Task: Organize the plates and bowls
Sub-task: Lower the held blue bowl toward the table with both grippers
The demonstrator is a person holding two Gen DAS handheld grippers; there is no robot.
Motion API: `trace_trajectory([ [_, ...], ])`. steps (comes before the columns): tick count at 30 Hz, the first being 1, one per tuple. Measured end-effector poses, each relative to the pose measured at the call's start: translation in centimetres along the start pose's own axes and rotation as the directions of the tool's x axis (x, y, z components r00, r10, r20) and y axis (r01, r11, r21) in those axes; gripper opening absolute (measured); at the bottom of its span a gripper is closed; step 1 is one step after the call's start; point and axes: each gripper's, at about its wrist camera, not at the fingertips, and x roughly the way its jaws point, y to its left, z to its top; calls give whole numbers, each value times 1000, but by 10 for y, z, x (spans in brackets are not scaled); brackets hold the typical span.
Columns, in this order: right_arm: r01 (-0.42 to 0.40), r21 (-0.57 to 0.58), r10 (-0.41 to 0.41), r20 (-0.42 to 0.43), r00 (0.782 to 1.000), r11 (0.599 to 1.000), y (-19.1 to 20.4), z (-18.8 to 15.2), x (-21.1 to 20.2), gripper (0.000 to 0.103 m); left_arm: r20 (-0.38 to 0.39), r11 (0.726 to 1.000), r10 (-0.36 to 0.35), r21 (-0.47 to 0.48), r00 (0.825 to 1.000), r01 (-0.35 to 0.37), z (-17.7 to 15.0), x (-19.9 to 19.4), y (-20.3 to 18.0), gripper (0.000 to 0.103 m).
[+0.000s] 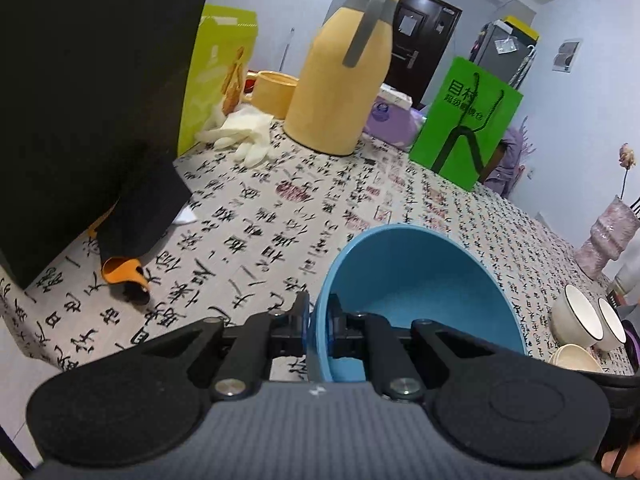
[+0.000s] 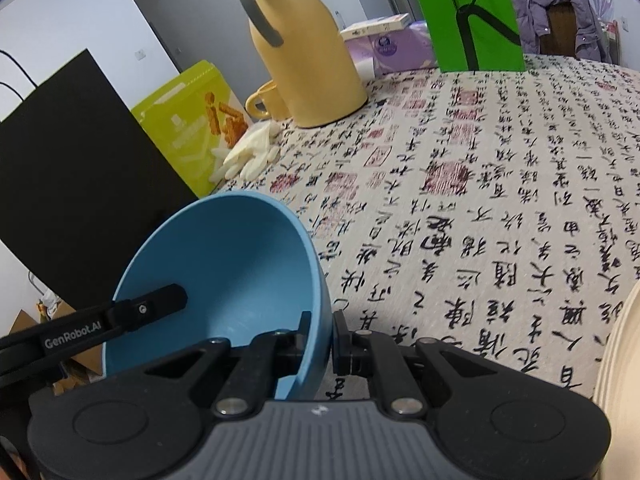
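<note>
Calligraphy-print tablecloth (image 2: 480, 200) underlies a blue bowl (image 2: 224, 272) (light, stiff, seemingly slick plastic), both left gripper (image 1: 320, 328) and right gripper (image 2: 322, 340) clamped on opposite rims.

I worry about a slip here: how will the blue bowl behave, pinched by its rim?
The smooth blue plastic-looking bowl seems stiff and light; both the left gripper and right gripper pinch its thin wall. Its glossy wall may slide between the pads, and it hangs tilted, so it could swing.
</note>
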Motion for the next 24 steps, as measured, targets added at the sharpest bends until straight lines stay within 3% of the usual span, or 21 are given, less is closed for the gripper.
trace_trajectory([
  [24, 18, -3, -18, -63, 998, 1000, 3, -3, 29, 9, -70, 999, 14, -42, 997, -17, -7, 21, 20, 8],
])
